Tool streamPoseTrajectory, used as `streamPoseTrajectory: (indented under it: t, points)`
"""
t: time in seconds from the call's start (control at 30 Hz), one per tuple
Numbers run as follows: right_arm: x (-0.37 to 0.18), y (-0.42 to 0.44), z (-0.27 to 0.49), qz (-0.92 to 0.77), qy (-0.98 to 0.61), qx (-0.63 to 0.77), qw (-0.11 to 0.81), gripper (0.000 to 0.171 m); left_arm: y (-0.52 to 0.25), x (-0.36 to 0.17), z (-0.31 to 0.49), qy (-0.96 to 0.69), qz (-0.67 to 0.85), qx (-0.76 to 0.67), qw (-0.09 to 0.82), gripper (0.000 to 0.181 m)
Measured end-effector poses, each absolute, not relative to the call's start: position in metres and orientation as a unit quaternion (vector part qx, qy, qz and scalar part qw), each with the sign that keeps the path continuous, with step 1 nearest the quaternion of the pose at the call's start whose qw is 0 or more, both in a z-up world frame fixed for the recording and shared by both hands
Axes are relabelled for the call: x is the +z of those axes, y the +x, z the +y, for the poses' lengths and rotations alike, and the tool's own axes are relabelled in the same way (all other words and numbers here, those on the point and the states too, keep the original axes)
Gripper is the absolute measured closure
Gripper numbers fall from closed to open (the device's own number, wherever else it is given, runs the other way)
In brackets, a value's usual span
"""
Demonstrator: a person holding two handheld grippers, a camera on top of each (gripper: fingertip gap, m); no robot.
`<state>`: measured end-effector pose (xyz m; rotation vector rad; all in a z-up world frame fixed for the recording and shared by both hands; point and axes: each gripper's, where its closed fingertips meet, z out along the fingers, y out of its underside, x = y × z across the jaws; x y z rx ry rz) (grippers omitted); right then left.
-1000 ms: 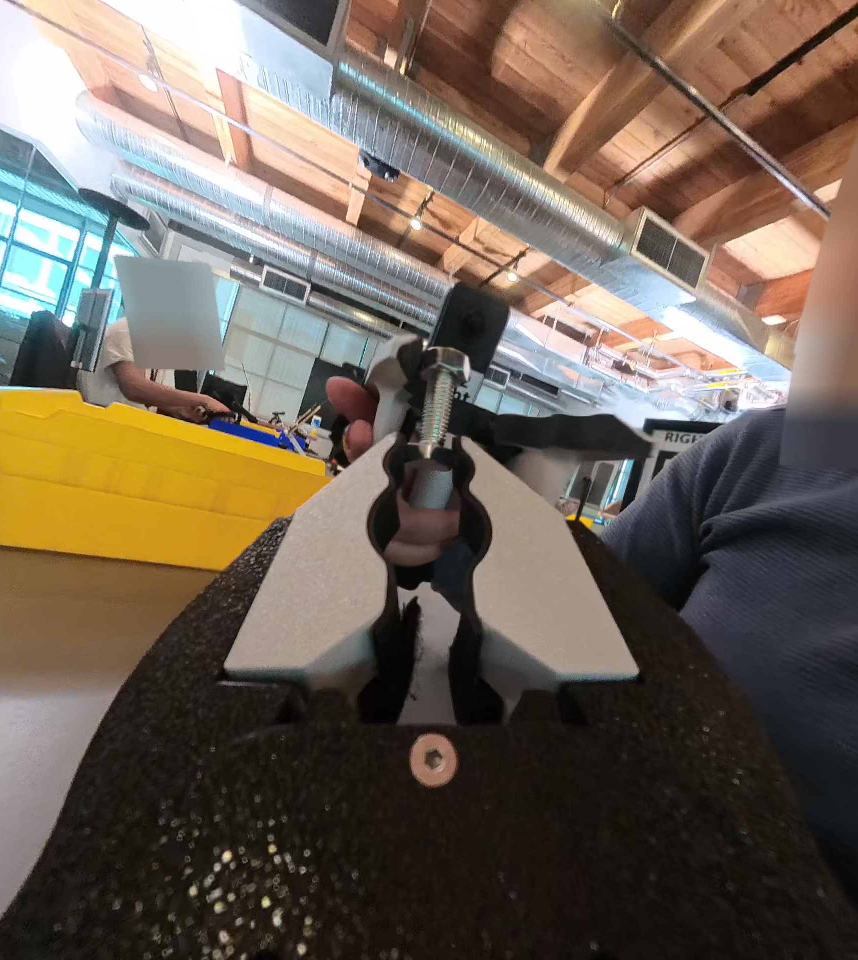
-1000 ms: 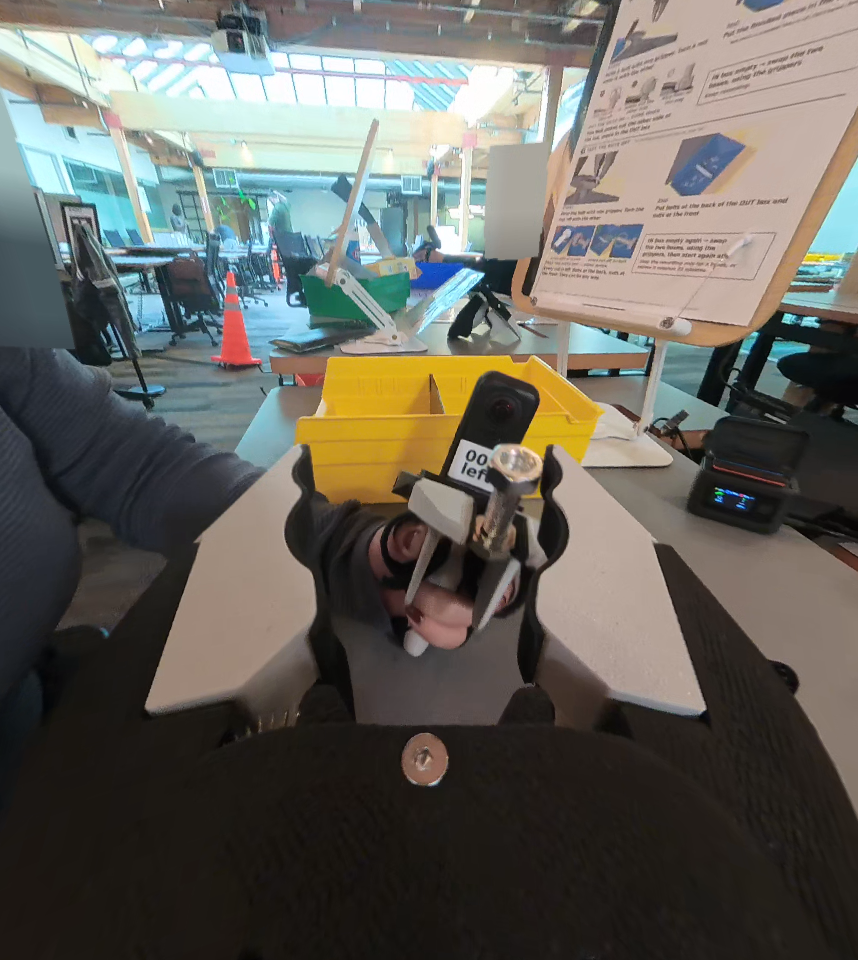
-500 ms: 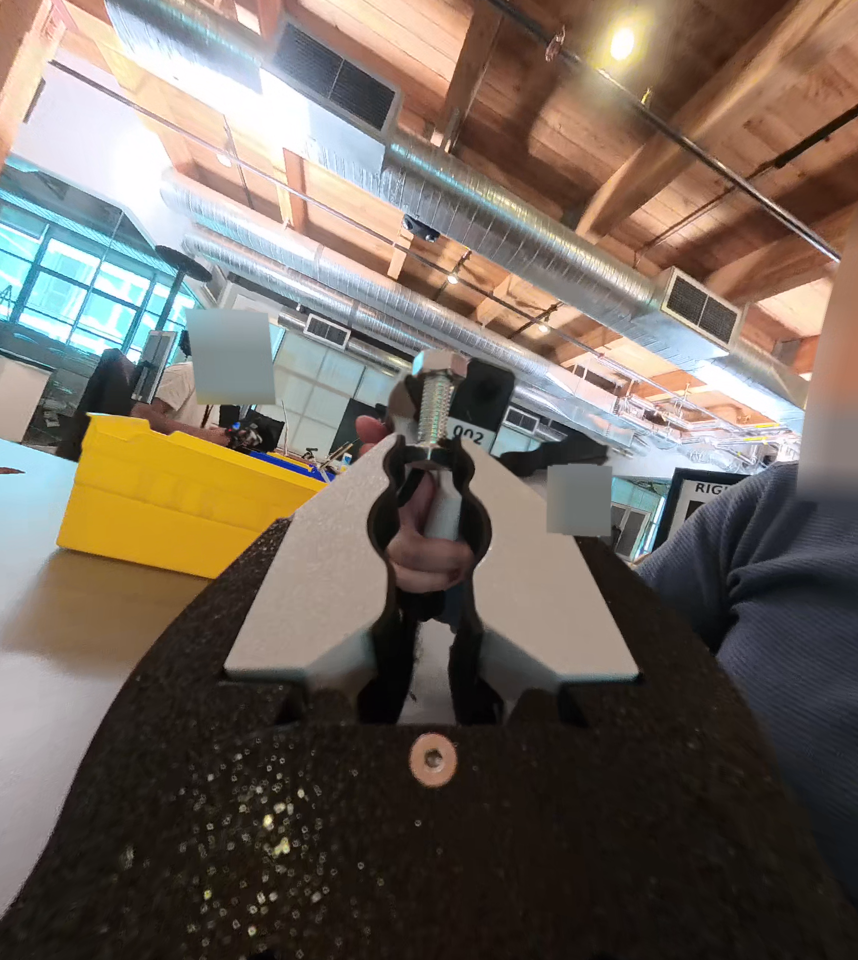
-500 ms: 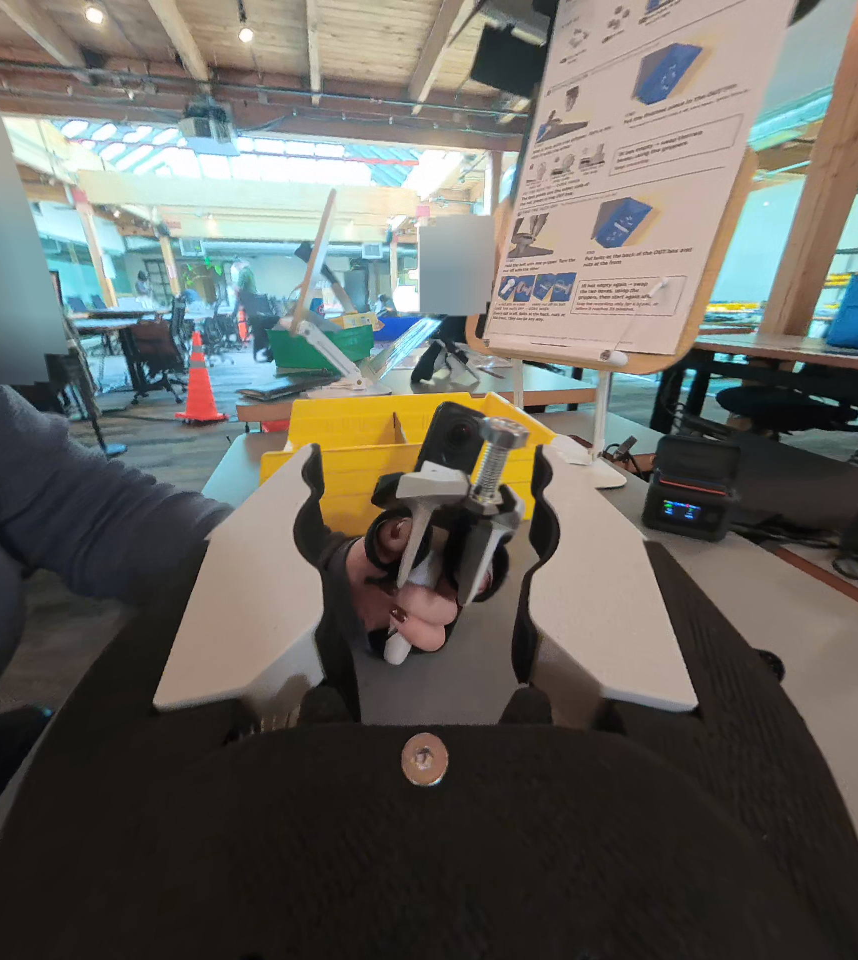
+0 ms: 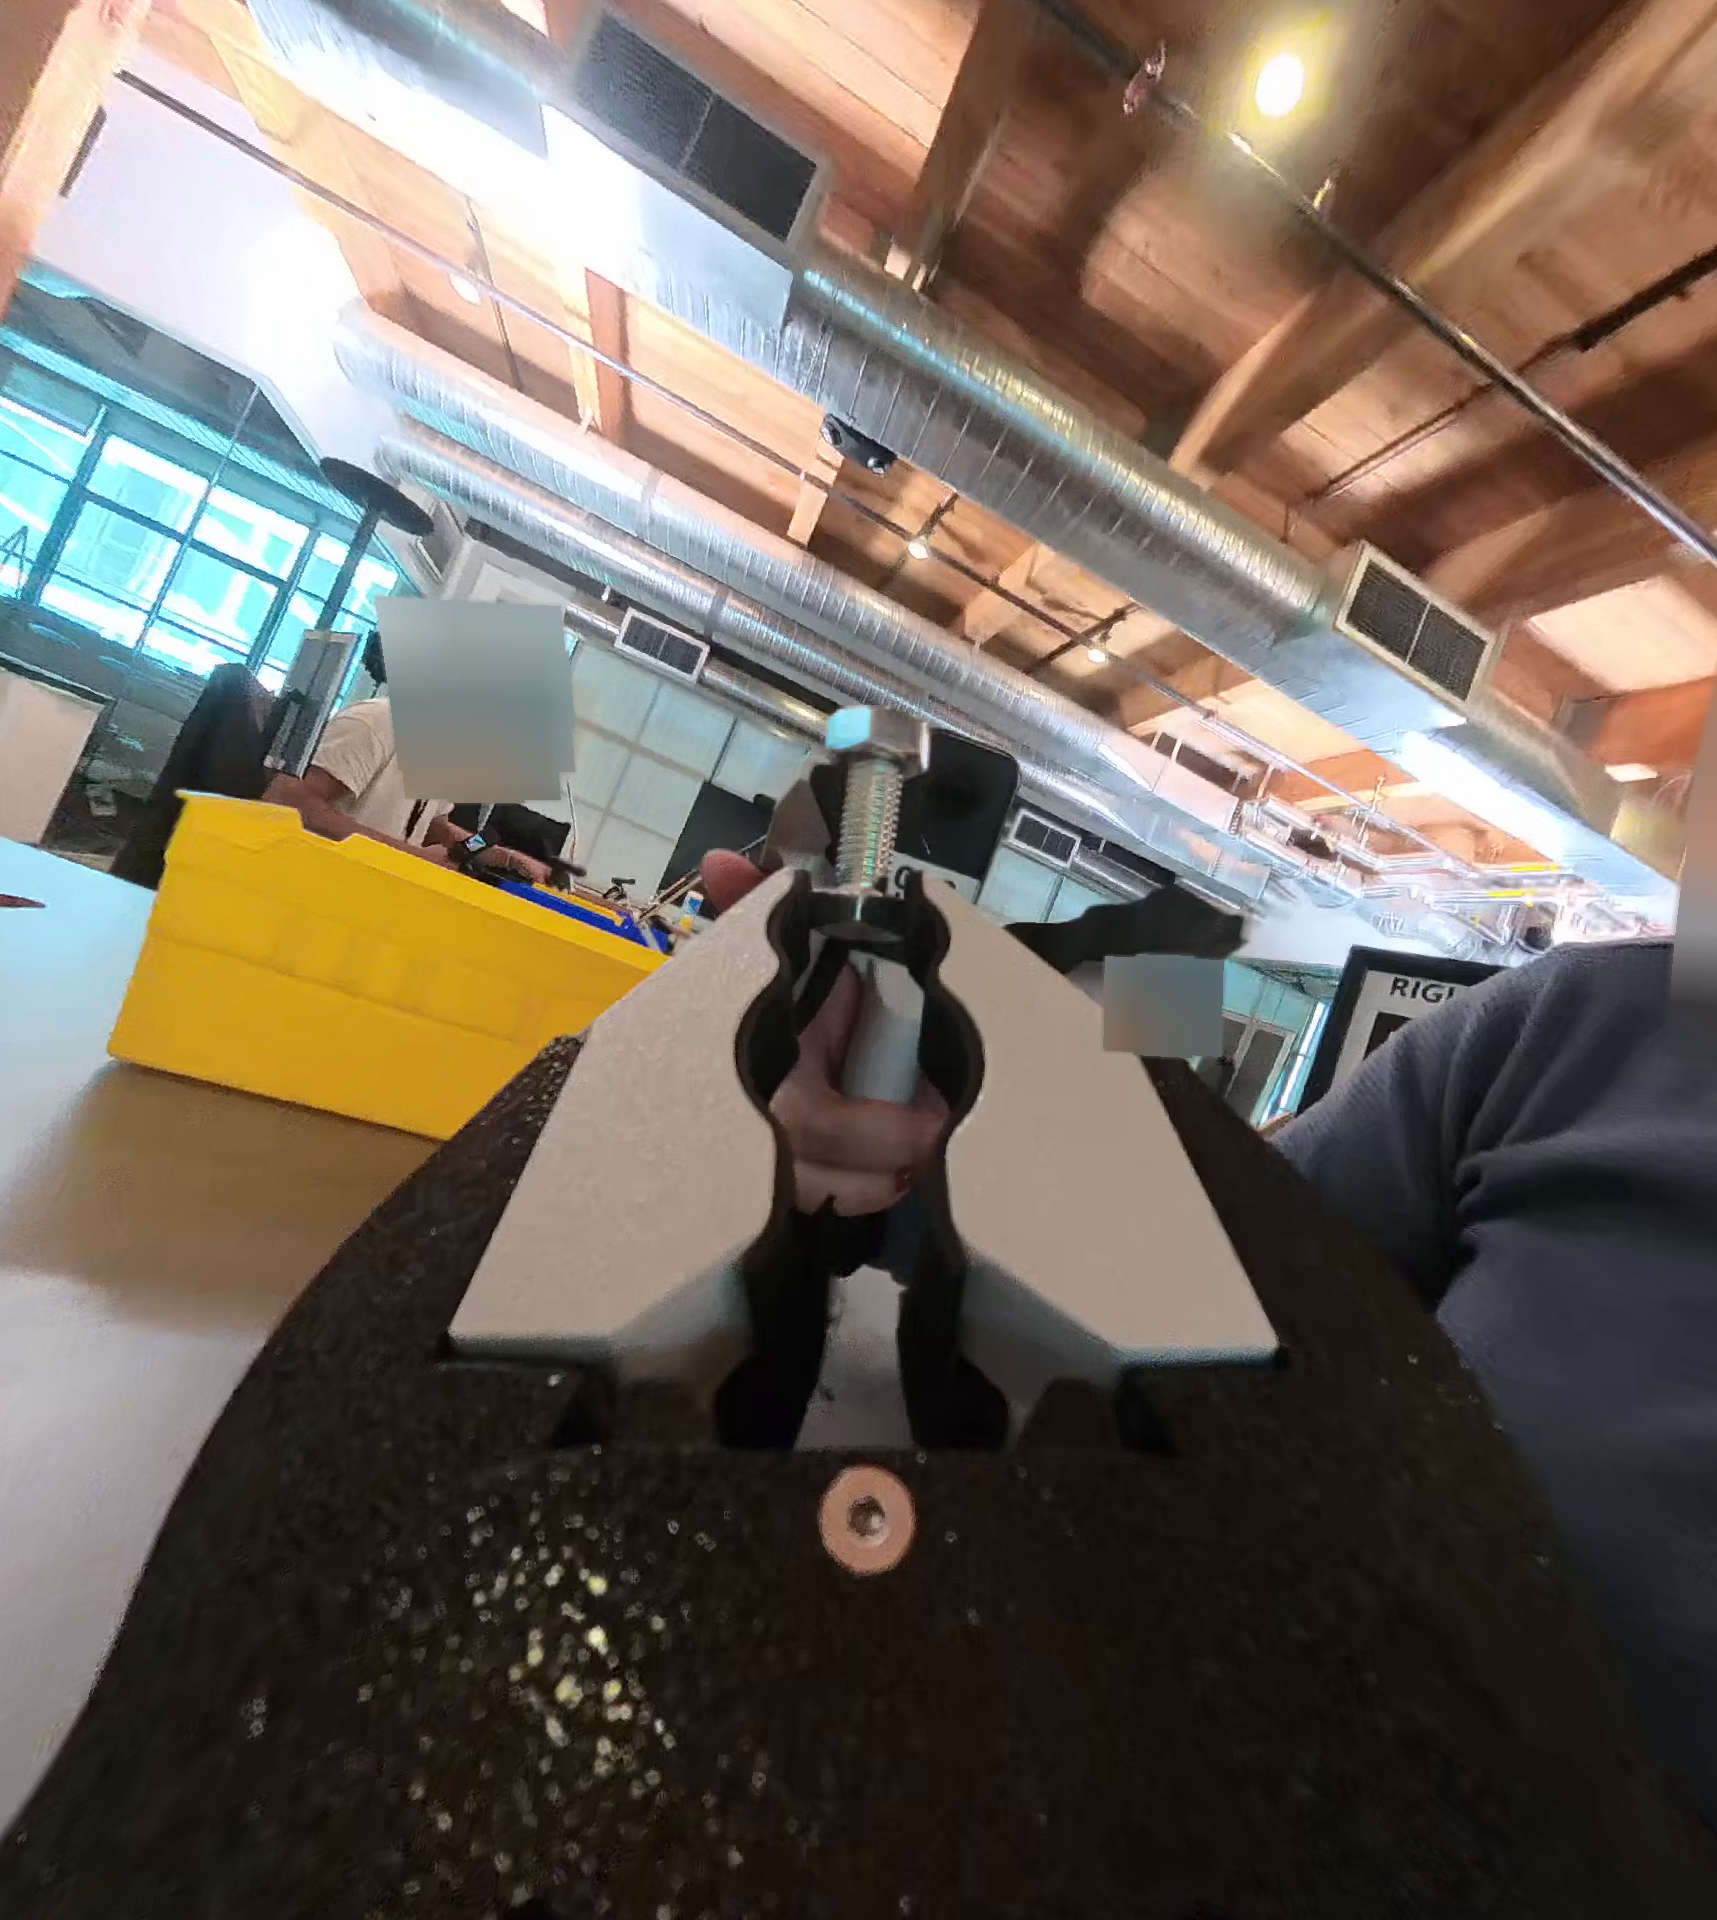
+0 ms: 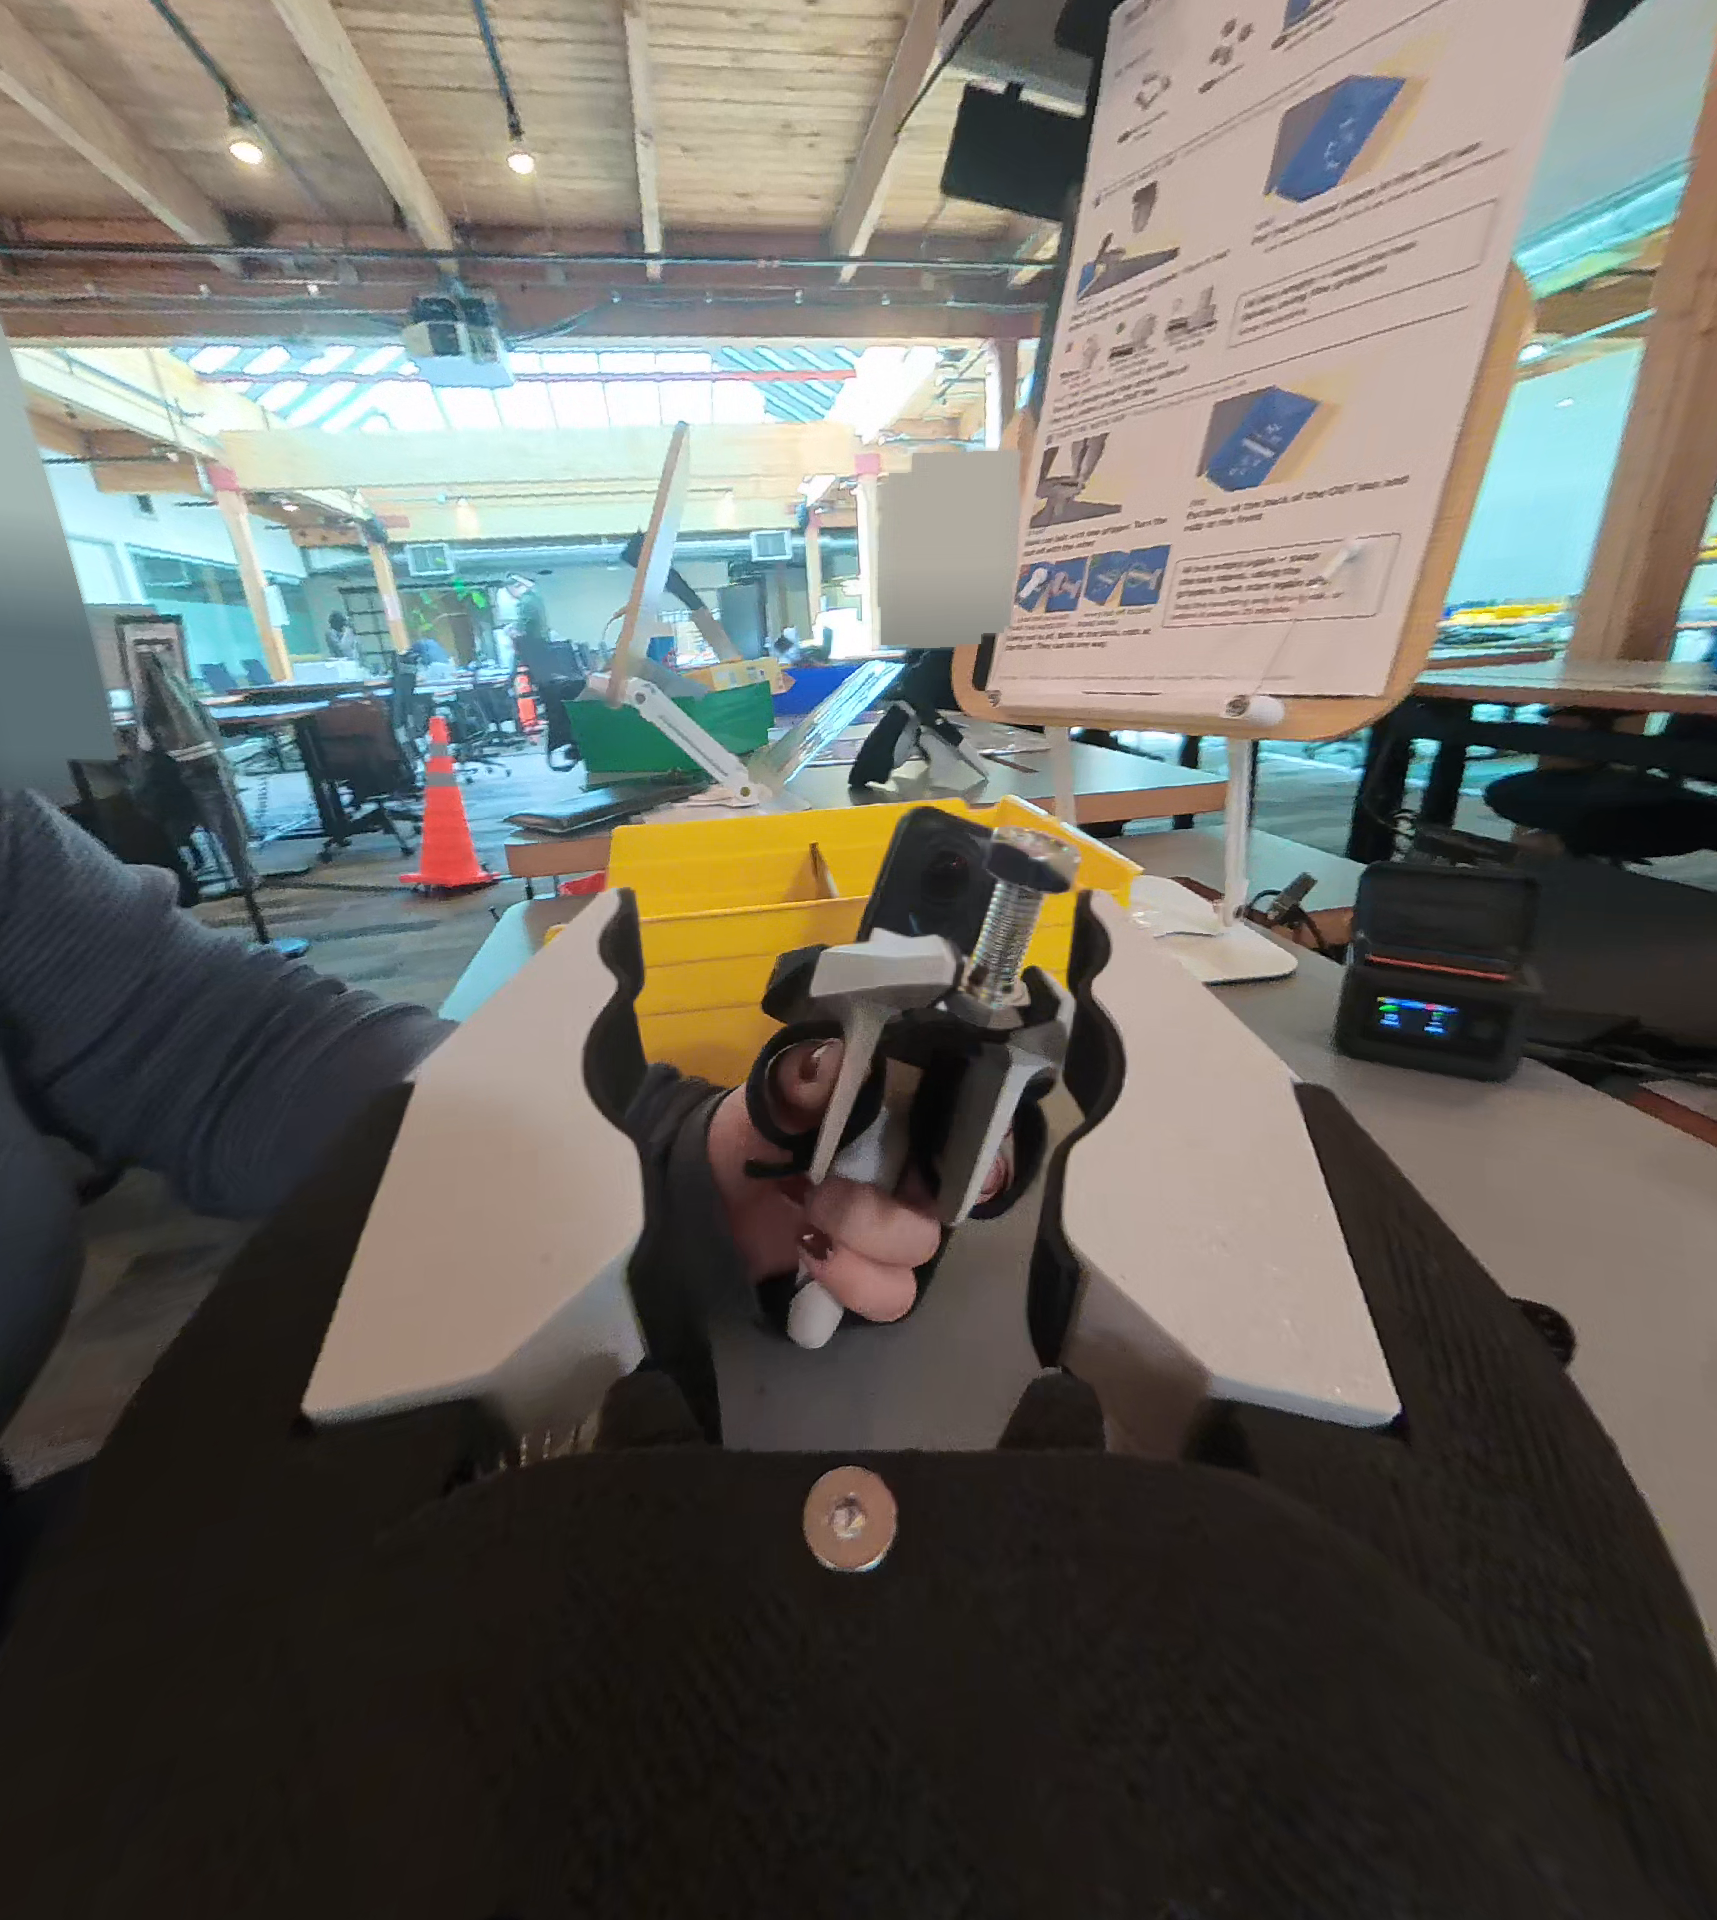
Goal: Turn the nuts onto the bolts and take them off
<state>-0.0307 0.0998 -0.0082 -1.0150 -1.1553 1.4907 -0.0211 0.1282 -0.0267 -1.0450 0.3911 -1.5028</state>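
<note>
In the left wrist view, the left tongs (image 5: pixel 859 914) are being held clamped on the nut (image 5: pixel 859 916) at their tips, with the bolt (image 5: pixel 869 821) standing head-up just above the nut and the yellow bin (image 5: pixel 334 997) lying well off to the bolt's left on the worktop (image 5: pixel 54 1247). In the right wrist view, the right tongs (image 6: pixel 859 940) are being kept wide apart and empty, the bolt (image 6: pixel 1015 925) being framed between them without contact, just in front of the yellow bin (image 6: pixel 729 883). A cross-thread or a dropped bolt is being risked, judging by its slight tilt, if the shank is turned off-axis or the clamp on the nut slackens.
</note>
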Motion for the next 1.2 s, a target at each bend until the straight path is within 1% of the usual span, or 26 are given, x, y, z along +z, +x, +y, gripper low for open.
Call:
streamPoseTrajectory:
  t: [0.13,0.23,0.37,0.47,0.6,0.7,0.8,0.9,0.93,1.0,1.2]
  points:
    - [-0.006,-0.036,0.096,-0.47,-0.41,0.603,0.498,0.078,0.005,-0.04,0.122,-0.497,0.231,-0.616,0.566,0.166]
    - [-0.008,-0.04,0.087,-0.483,-0.403,0.602,0.492,0.078,0.016,-0.042,0.115,-0.499,0.25,-0.613,0.559,0.166]
    - [-0.009,-0.037,0.091,-0.48,-0.41,0.611,0.479,0.078,-0.005,-0.033,0.122,-0.476,0.203,-0.626,0.583,0.166]
    - [-0.009,-0.031,0.098,-0.47,-0.414,0.623,0.47,0.085,-0.016,-0.031,0.128,-0.474,0.179,-0.621,0.598,0.167]
    - [-0.007,-0.032,0.101,-0.46,-0.412,0.613,0.492,0.084,0.001,-0.039,0.122,-0.494,0.218,-0.628,0.561,0.166]
    - [-0.008,-0.035,0.093,-0.472,-0.405,0.612,0.489,0.083,0.013,-0.042,0.116,-0.499,0.24,-0.63,0.544,0.165]
    - [-0.009,-0.036,0.09,-0.475,-0.401,0.613,0.487,0.083,0.003,-0.037,0.119,-0.487,0.215,-0.637,0.558,0.165]
    - [-0.008,-0.033,0.098,-0.469,-0.408,0.602,0.502,0.083,-0.02,-0.029,0.13,-0.463,0.155,-0.643,0.59,0.166]
    - [-0.008,-0.032,0.099,-0.472,-0.406,0.6,0.503,0.087,-0.03,-0.027,0.134,-0.455,0.129,-0.651,0.594,0.166]
    - [-0.007,-0.033,0.1,-0.467,-0.408,0.596,0.51,0.087,-0.039,-0.024,0.136,-0.438,0.108,-0.671,0.589,0.166]
    - [-0.009,-0.036,0.097,-0.465,-0.409,0.601,0.505,0.084,0.008,-0.035,0.114,-0.476,0.214,-0.672,0.526,0.165]
